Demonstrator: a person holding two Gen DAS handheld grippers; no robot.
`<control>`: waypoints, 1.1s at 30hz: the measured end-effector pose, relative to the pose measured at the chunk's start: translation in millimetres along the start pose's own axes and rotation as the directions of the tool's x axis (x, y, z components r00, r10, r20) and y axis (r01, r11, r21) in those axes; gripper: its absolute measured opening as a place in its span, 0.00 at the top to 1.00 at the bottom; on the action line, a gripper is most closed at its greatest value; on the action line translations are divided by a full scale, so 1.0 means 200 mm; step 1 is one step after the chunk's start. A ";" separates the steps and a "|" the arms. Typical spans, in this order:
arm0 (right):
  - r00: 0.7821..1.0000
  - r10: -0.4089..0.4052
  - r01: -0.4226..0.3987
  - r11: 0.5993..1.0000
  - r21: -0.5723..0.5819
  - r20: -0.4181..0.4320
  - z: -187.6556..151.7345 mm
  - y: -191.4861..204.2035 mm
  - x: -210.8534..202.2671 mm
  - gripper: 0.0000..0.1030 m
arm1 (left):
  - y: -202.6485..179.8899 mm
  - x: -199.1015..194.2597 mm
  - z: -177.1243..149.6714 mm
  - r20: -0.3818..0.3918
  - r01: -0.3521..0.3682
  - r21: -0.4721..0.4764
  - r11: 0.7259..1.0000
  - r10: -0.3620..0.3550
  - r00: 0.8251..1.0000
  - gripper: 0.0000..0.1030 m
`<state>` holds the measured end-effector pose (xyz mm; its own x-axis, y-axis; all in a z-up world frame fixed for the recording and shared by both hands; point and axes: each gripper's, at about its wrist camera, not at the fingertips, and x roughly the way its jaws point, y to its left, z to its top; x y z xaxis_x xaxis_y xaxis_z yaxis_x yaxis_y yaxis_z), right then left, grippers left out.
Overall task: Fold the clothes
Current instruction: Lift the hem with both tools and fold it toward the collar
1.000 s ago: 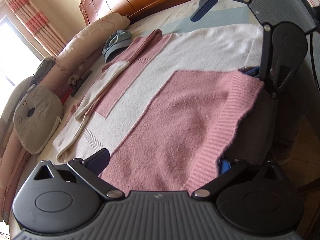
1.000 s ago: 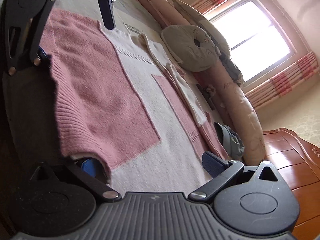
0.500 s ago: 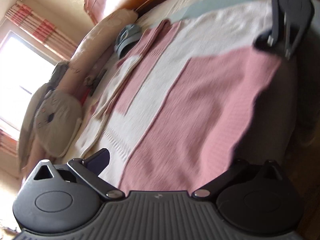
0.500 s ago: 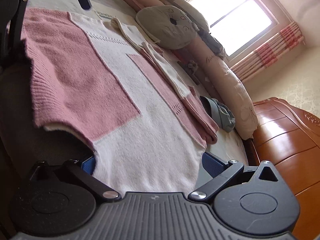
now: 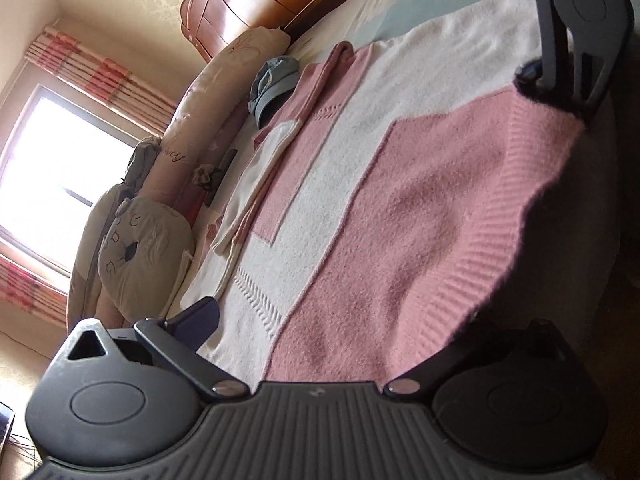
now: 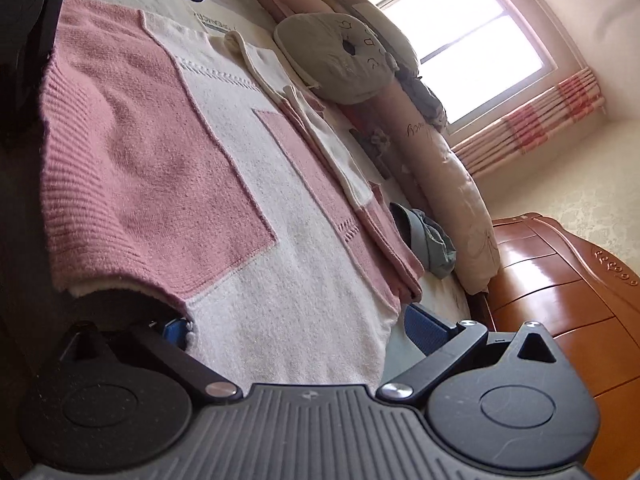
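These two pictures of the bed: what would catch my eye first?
A big pink-and-white sweater spread across the bed, its ribbed hem lifted off the near edge. Each black gripper straddles a hem corner. Behind it, a round cat-face cushion leans by the bright window.

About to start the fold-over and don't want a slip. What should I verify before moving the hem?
1. Left gripper grip: not ok. The fingers are spread, with the sweater hem between them and not pinched.
2. Right gripper grip: not ok. The fingers are spread, with one under the hem corner.
3. Hem raised: ok. There is dark shadow beneath it.
4. Both layers caught: cannot tell. A white under-edge shows in the right wrist view.
5. Sleeve tucked: ok. It lies folded along the far edge.
6. Landing zone: ok. The cap sits beside the sweater, not on it.
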<state>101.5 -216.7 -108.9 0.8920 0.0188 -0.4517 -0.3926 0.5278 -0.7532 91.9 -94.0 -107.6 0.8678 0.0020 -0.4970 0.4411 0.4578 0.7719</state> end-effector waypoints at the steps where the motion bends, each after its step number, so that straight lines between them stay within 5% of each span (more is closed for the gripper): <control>1: 1.000 -0.010 0.010 1.000 -0.002 -0.009 -0.01 0.00 0.00 0.00 | 0.01 0.00 -0.02 -0.013 -0.013 0.001 1.000 0.013 1.000 0.00; 18: 0.995 -0.097 0.097 0.994 0.050 -0.001 0.03 0.00 0.07 0.00 | 0.07 0.03 -0.07 -0.099 -0.062 -0.113 0.992 0.051 0.994 0.00; 25: 0.970 -0.235 0.231 0.971 0.065 0.060 0.04 -0.03 0.04 0.00 | 0.10 0.02 -0.07 -0.072 -0.180 -0.151 0.972 0.171 0.983 0.00; 28: 0.967 -0.248 0.243 0.967 0.073 0.065 0.04 -0.05 0.04 0.00 | 0.13 -0.01 -0.06 -0.036 -0.277 -0.166 0.946 0.275 0.961 0.00; 33: 0.968 -0.245 0.241 0.969 0.061 0.062 0.04 -0.05 0.05 0.00 | 0.16 0.03 -0.06 -0.036 -0.276 -0.145 0.950 0.274 0.961 0.00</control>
<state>115.4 -214.7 -102.5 0.9731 -0.0584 -0.2229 -0.1513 0.5673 -0.8095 107.7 -69.6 -90.0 0.9464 0.1596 -0.2809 0.1463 0.5637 0.8129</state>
